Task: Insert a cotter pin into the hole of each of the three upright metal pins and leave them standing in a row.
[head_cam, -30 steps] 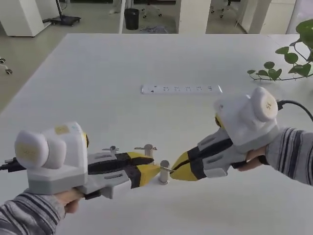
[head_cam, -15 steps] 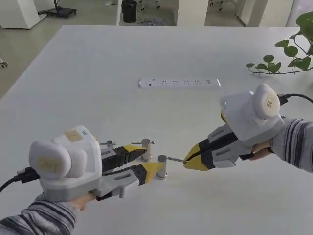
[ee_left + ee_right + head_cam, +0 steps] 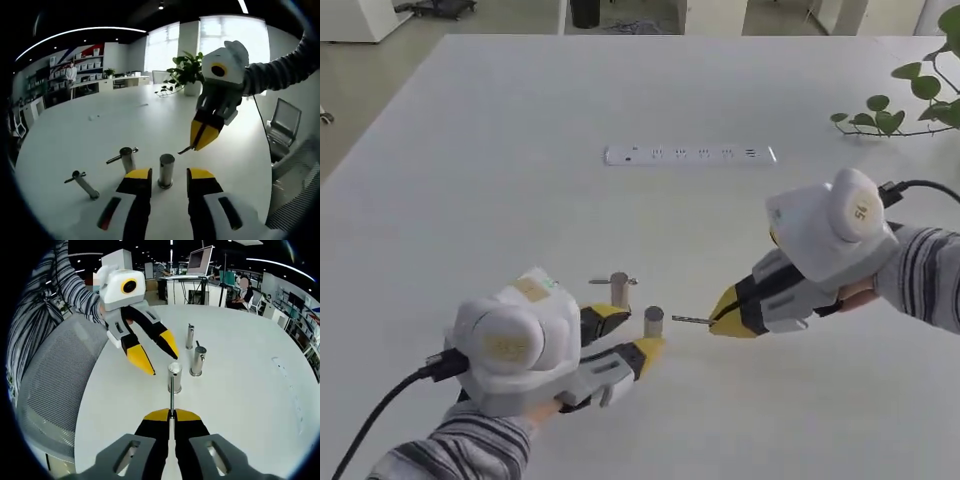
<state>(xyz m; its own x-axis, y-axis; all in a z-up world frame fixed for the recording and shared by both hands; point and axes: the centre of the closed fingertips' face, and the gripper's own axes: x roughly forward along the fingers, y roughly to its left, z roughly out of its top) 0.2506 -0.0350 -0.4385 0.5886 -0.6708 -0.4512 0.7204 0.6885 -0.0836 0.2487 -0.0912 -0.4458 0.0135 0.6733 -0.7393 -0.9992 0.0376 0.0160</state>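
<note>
Status, reading the left gripper view from its left edge.

First metal pin [image 3: 84, 184], lower left: the first cotter pin [image 3: 71, 178] sits through its head. The pin looks tilted here but stands straight in the right gripper view, so I put the lean down to the lens.

Second metal pin [image 3: 128, 160], just right of it: upright, with the second cotter pin [image 3: 115, 159] through it. By my reckoning, two of three are done.

Third metal pin [image 3: 166, 171], lower centre: upright on the worktop [image 3: 620, 110], nothing through it. My left gripper [image 3: 634, 329] has its jaws open, one on either side of this pin with a gap on both sides, so no grip.

Right of that, the third cotter pin [image 3: 689, 320] lies level, pointing at the pin's head. In the head view its tip is just beside the pin, a sliver apart. I cannot tell whether it lines up with the hole.

My right gripper [image 3: 718, 319], centre right of the head view, has its jaws closed on that cotter pin's rear end.

Left to do: seat this one, let go, and confirm all three stand in a row.
</note>
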